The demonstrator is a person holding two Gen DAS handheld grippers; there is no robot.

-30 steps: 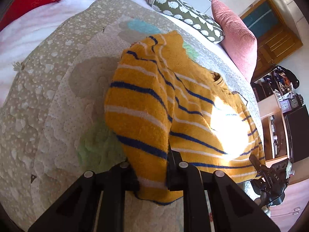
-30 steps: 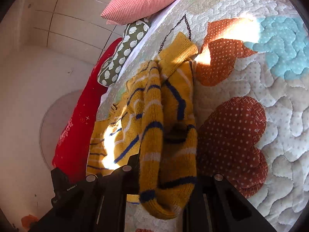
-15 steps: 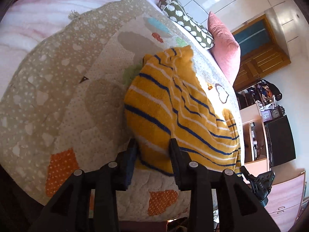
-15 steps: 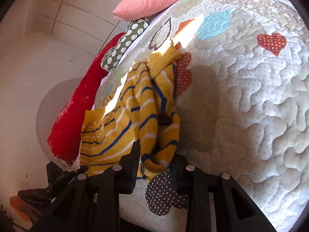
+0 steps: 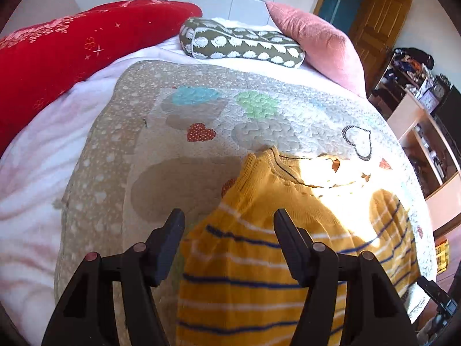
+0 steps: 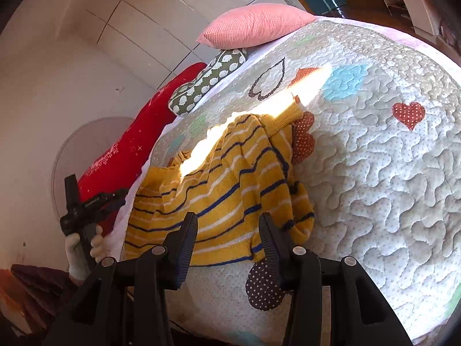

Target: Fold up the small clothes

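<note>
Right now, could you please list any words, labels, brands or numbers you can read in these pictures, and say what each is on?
Nothing can be read for certain.
White lettering on the left gripper: too small and blurred.
Clock face on the shelf: numerals too small.
Striped sweater, quilt: no text.

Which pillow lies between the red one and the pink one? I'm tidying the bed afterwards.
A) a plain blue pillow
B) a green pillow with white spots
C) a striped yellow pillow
B: the green pillow with white spots lies between the red pillow and the pink pillow.
</note>
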